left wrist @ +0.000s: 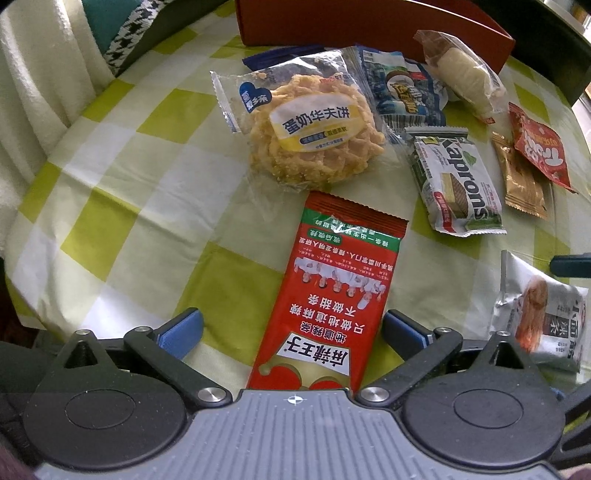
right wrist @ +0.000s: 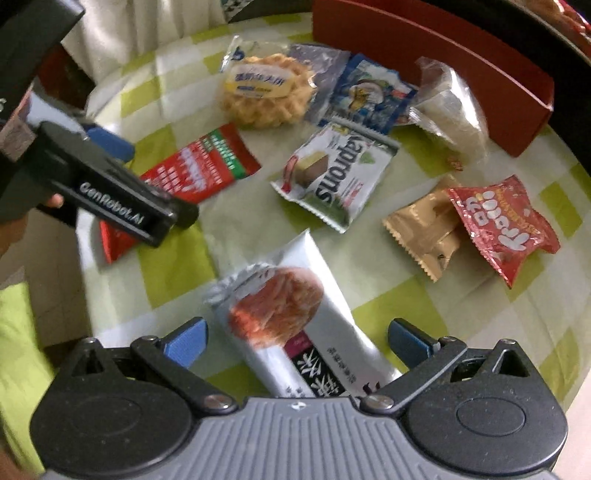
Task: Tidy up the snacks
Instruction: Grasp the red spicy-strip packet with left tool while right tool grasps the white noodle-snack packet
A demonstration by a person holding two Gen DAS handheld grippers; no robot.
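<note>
My left gripper point(left wrist: 291, 328) is open, its blue fingers on either side of a long red spicy-strip packet point(left wrist: 328, 291) lying on the checked tablecloth. The same packet shows in the right wrist view point(right wrist: 195, 173), partly under the left gripper's body point(right wrist: 110, 192). My right gripper point(right wrist: 295, 341) is open around a silver noodle-snack packet point(right wrist: 291, 317), which also shows in the left wrist view point(left wrist: 539, 314). Neither packet is gripped.
A waffle cookie pack point(left wrist: 310, 125), blue packet point(left wrist: 402, 92), clear bread roll pack point(left wrist: 461, 74), Kaprons wafer point(left wrist: 458, 181), gold packet point(left wrist: 521, 177) and small red packet point(left wrist: 539, 147) lie beyond. A red box point(left wrist: 373, 26) stands at the back. The table edge point(left wrist: 33, 206) curves at left.
</note>
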